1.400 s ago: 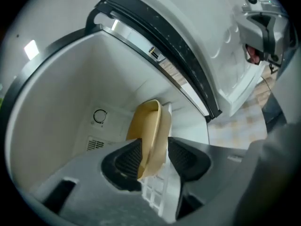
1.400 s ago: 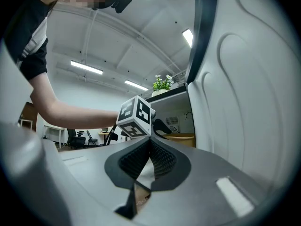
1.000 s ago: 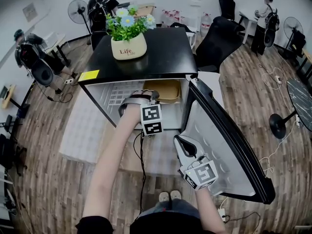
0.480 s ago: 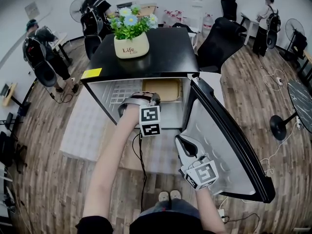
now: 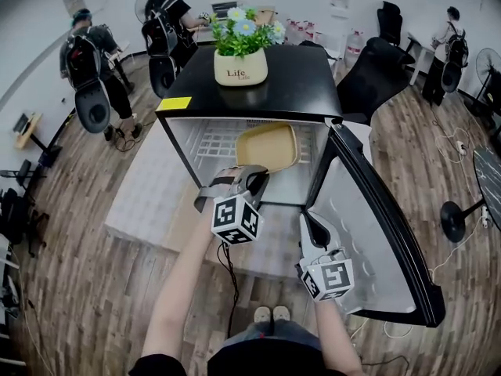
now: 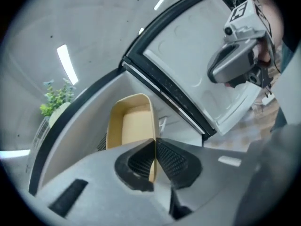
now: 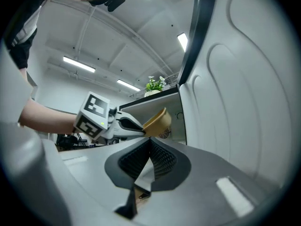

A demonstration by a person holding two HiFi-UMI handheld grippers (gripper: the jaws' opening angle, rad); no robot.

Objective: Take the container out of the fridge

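Left gripper (image 6: 154, 149) clamped nearly closed on the near rim of the tan, shallow rectangular container (image 6: 134, 126), which extends toward 12 o'clock inside the open black fridge (image 5: 297, 84). Right gripper (image 7: 150, 145) closed, empty.

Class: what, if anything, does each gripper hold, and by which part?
The left gripper pinches the tan container by its thin wall at the near end. The right gripper has its jaws together, holding nothing.

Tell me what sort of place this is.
Probably a shared office or lab workroom: a black swivel office chair, other people working at desks along the walls, and a small black fridge standing on the wood-look floor.
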